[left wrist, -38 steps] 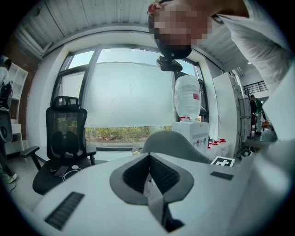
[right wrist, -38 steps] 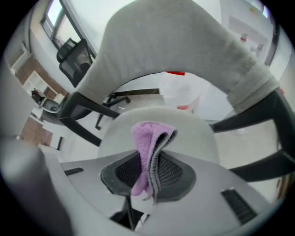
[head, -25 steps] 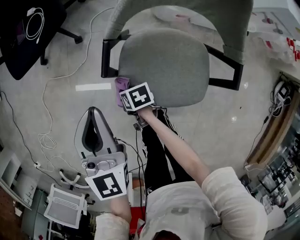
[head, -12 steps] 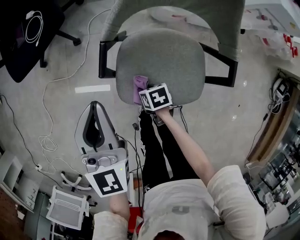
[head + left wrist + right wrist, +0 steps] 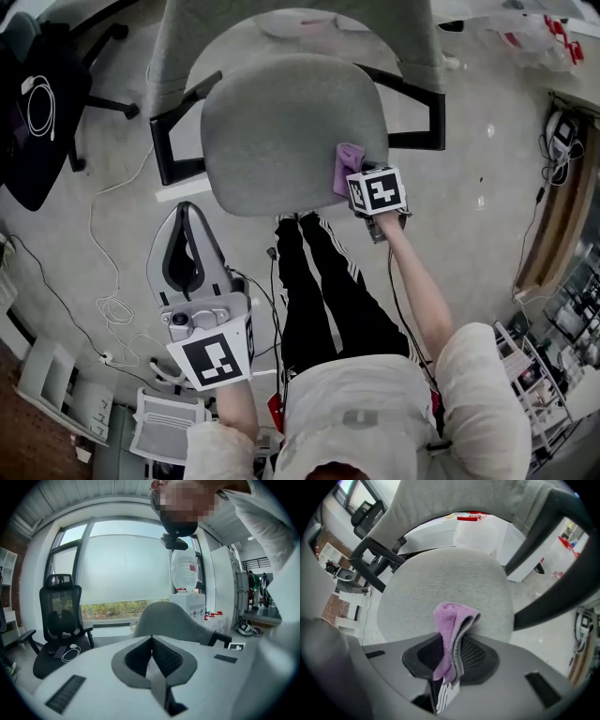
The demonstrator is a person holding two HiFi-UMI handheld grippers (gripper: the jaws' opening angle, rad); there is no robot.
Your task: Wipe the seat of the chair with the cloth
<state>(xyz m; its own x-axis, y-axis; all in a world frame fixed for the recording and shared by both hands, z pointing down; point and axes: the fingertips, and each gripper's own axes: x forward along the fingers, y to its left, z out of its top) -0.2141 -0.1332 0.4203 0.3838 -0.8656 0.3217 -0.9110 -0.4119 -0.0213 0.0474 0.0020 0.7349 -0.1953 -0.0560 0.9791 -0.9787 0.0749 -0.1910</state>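
The grey office chair's seat [image 5: 281,131] fills the upper middle of the head view, with black armrests either side. My right gripper [image 5: 354,178] is shut on a folded purple cloth [image 5: 348,167], which presses on the seat's right front edge. In the right gripper view the purple cloth [image 5: 452,632] stands pinched between the jaws over the seat [image 5: 440,592]. My left gripper [image 5: 187,246] hangs low at the left above the floor, away from the chair, jaws together and holding nothing. In the left gripper view the left gripper [image 5: 151,649] points at the chair's backrest [image 5: 171,620].
A black office chair [image 5: 37,103] with a white cable on it stands at the far left. Cables [image 5: 108,281] trail over the floor. The person's black-trousered legs [image 5: 323,281] stand in front of the seat. A wooden rack [image 5: 553,216] lies at the right.
My right gripper has swept the cloth from the seat's left front edge across to its right front edge. The left gripper has stayed low at the left.
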